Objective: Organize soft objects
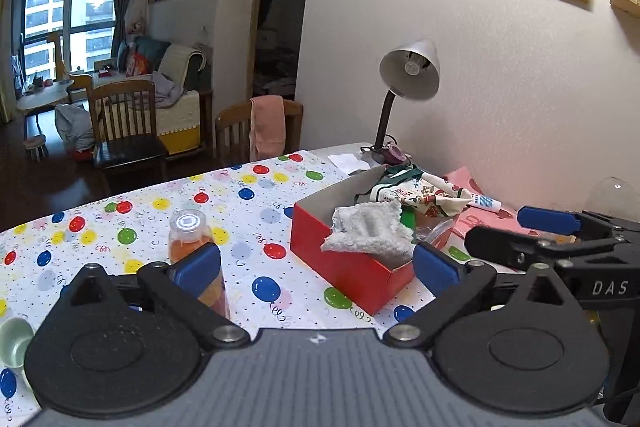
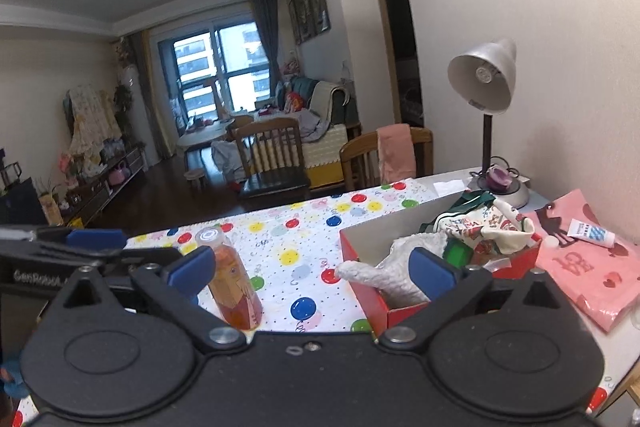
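A red cardboard box [image 1: 340, 261] [image 2: 370, 301] stands on the balloon-print tablecloth [image 1: 248, 223]. A grey fluffy cloth [image 1: 368, 227] [image 2: 396, 267] hangs over the box's near rim. Behind it in the box lies a crumpled Christmas-print cloth [image 1: 424, 197] [image 2: 492, 227]. My left gripper [image 1: 316, 267] is open and empty, just short of the box. My right gripper [image 2: 312, 271] is open too, nothing between its blue pads, with its right fingertip [image 2: 434, 273] in front of the grey cloth. Each gripper shows at the edge of the other's view.
An orange drink bottle [image 1: 192, 235] [image 2: 234, 287] stands left of the box. A desk lamp [image 1: 408, 75] [image 2: 484, 79], a pink bag [image 2: 592, 267] and a small tube [image 2: 588, 233] sit by the wall. A pale green cup [image 1: 12, 339] is near left. Chairs stand beyond the table.
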Demonstrator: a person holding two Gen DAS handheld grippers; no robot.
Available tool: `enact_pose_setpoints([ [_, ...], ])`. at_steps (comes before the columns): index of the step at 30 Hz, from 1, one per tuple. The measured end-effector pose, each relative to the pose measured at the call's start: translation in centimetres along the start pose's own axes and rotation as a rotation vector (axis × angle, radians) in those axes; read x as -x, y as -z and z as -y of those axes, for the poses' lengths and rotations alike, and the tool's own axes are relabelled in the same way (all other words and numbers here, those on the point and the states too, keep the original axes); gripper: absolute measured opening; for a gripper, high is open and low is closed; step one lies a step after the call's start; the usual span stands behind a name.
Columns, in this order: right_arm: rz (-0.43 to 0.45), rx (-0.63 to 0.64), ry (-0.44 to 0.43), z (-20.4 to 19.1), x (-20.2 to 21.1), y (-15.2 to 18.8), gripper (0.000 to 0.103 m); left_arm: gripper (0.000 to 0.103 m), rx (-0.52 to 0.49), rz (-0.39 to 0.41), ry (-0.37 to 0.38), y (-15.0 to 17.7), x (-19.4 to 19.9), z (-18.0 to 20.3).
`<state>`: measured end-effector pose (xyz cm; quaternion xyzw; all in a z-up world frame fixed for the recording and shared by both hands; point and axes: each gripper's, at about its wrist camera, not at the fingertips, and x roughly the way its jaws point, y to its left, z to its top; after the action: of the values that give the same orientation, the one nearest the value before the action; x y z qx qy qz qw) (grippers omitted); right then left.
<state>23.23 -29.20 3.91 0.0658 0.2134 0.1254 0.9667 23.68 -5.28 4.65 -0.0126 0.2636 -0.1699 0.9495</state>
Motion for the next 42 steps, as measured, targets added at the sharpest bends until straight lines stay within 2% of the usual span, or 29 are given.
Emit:
enact_pose_setpoints([
  [3, 0.033, 0.017, 0.029, -0.5, 0.7, 0.4, 0.103, 0.103, 0.009, 0.016, 0.012, 0.3, 0.7, -0.2],
  [8, 0.047, 0.037, 0.034, -0.7, 1.4, 0.6, 0.103, 0.103, -0.022, 0.030, -0.021, 0.7, 1.3, 0.3],
  [11, 0.047, 0.056, 0.030, -0.9, 1.6, 0.6, 0.103, 0.103, -0.030, 0.033, -0.041, 0.9, 1.5, 0.5],
  [20, 0.038, 0.054, 0.033, -1.0, 1.8, 0.7, 0.103, 0.103, -0.029, 0.021, -0.033, 1.2, 1.6, 1.0],
  [42, 0.031, 0.053, 0.018, -1.4, 2.1, 1.4, 0.103, 0.103, -0.026, 0.017, -0.067, 1.3, 2.0, 1.1],
])
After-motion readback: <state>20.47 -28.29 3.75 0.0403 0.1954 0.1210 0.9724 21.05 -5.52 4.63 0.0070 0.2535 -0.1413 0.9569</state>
